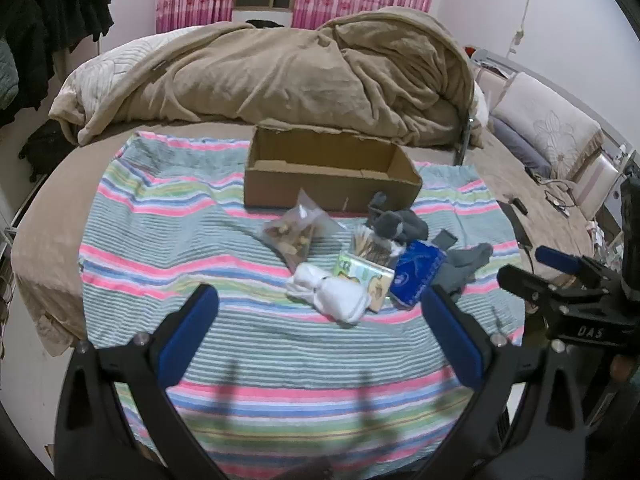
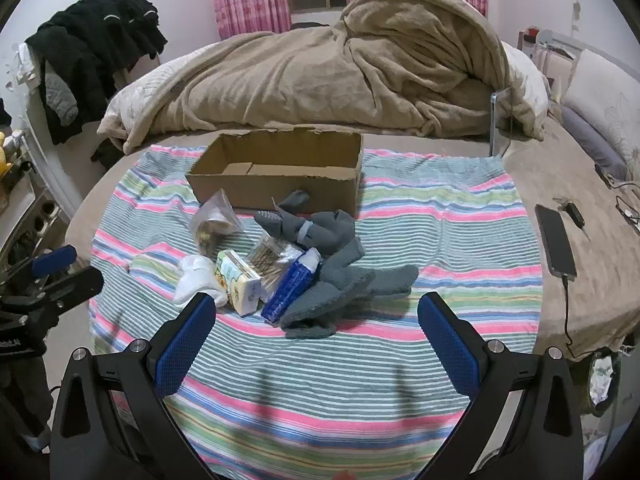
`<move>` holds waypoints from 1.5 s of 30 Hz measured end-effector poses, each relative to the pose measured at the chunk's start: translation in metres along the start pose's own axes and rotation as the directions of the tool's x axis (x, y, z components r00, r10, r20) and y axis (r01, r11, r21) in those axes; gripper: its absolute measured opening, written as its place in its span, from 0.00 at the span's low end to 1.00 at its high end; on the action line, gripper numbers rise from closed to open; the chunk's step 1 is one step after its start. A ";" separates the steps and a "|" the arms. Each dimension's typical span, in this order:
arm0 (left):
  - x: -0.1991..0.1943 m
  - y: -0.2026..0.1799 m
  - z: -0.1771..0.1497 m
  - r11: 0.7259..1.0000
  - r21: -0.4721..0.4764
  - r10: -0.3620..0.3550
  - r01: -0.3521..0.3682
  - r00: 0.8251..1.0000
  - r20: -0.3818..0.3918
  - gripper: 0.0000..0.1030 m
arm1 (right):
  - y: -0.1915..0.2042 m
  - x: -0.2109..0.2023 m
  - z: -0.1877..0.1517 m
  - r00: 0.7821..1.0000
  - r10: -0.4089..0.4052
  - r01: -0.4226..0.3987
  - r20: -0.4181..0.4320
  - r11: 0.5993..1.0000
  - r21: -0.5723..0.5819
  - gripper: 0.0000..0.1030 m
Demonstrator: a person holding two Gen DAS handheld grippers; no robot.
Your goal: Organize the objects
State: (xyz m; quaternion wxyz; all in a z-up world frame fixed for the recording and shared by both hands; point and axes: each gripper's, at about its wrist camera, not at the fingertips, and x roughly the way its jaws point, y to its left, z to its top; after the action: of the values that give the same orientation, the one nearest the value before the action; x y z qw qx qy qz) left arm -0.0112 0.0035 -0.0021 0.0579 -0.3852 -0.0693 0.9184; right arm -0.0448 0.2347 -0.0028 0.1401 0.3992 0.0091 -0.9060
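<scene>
An open cardboard box (image 1: 328, 184) (image 2: 280, 184) stands on a striped towel (image 1: 208, 240) (image 2: 440, 232) on the bed. In front of it lies a pile: a clear bag of small items (image 1: 296, 232) (image 2: 212, 224), a bag of cotton swabs (image 1: 370, 246) (image 2: 272, 260), white socks (image 1: 332, 294) (image 2: 198, 280), a tissue pack (image 1: 366, 278) (image 2: 238, 284), a blue packet (image 1: 416, 276) (image 2: 292, 284) and grey socks (image 1: 396, 224) (image 2: 340, 280). My left gripper (image 1: 320, 328) is open and empty, just short of the white socks. My right gripper (image 2: 316, 332) is open and empty, just short of the grey socks.
A tan blanket (image 1: 280, 76) (image 2: 340, 72) is heaped behind the box. A phone on a cable (image 2: 554, 244) lies on the bed to the right. Pillows (image 1: 540, 120) are at the far right. Dark clothes (image 2: 96, 48) hang at the left.
</scene>
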 end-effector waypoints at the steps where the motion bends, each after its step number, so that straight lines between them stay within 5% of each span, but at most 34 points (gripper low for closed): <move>1: 0.000 0.000 0.000 1.000 0.000 0.000 0.000 1.000 -0.002 0.99 | -0.001 0.000 0.000 1.000 0.001 -0.001 -0.001 1.000 0.002 1.00; 45: 0.010 -0.003 0.002 1.000 -0.006 -0.017 0.017 1.000 -0.023 0.99 | -0.006 0.010 0.002 1.000 0.020 -0.019 -0.023 1.000 0.015 1.00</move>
State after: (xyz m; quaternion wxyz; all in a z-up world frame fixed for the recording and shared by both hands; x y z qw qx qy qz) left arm -0.0198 0.0077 -0.0070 0.0651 -0.3954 -0.0747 0.9131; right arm -0.0542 0.2377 -0.0088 0.1458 0.4106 0.0002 -0.9001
